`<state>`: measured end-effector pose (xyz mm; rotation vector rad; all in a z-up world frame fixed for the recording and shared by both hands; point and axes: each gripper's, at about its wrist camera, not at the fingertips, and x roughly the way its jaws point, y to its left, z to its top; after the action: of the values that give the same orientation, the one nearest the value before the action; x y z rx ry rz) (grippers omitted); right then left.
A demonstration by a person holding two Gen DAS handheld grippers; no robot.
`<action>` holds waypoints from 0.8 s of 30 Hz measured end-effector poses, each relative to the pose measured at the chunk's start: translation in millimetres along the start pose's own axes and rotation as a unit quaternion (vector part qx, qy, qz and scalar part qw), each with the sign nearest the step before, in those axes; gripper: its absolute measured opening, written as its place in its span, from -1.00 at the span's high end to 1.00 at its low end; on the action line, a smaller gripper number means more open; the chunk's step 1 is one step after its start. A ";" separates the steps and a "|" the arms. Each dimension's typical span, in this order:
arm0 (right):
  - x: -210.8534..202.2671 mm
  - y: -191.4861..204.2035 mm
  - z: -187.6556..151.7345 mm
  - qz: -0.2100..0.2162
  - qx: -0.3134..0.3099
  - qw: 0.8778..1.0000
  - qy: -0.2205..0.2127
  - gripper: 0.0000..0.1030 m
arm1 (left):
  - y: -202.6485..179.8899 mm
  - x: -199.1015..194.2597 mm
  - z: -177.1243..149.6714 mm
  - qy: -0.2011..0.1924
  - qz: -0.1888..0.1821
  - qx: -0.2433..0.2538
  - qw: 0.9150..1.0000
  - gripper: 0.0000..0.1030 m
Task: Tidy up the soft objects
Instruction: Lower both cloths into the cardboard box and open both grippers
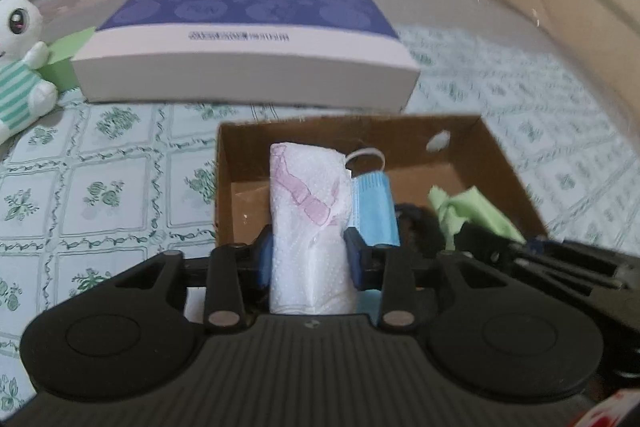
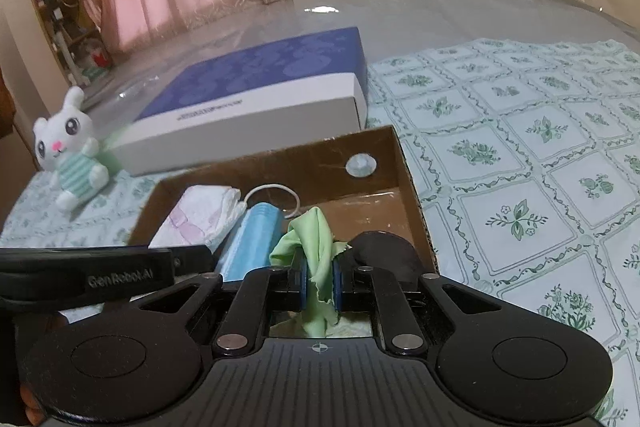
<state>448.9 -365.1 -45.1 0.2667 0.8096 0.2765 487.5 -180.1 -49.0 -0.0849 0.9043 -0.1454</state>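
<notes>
Only rightward — round hole [image 2: 361, 163] plugged, dark disc [image 2: 380, 247] inside box [image 2: 412, 163].

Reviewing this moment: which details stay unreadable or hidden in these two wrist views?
- Print on the blue-and-white box: blurred in both views.
- Dark object in the cardboard box: right gripper covers its lower part; unidentifiable.
- Blue mask: its near end sits behind the left gripper and white tissue pack.
- Plush rabbit: cut by the left view's edge.
- Green cloth: lower end hidden below the right gripper.
</notes>
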 end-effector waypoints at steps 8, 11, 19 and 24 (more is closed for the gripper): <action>14.6 2.6 -1.4 -0.010 -0.032 0.999 0.008 0.33 | -1.8 -4.5 -3.2 0.001 -0.008 0.037 0.999 0.02; 12.1 5.5 -2.0 -0.007 -0.041 0.999 0.004 0.06 | 1.0 -10.0 -4.1 0.001 -0.011 0.034 0.999 0.01; -13.5 4.5 -4.2 -0.001 -0.048 0.999 -0.017 -0.16 | 0.5 -28.8 -13.0 -0.003 -0.013 0.046 0.999 -0.17; -38.6 1.2 -8.1 0.005 -0.036 0.999 -0.033 -0.26 | 2.9 -48.0 -19.6 -0.008 -0.026 0.038 0.999 -0.17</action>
<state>417.3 -376.2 -24.2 0.2119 0.7320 0.3049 443.1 -169.7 -24.2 -0.0399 0.8808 -0.2277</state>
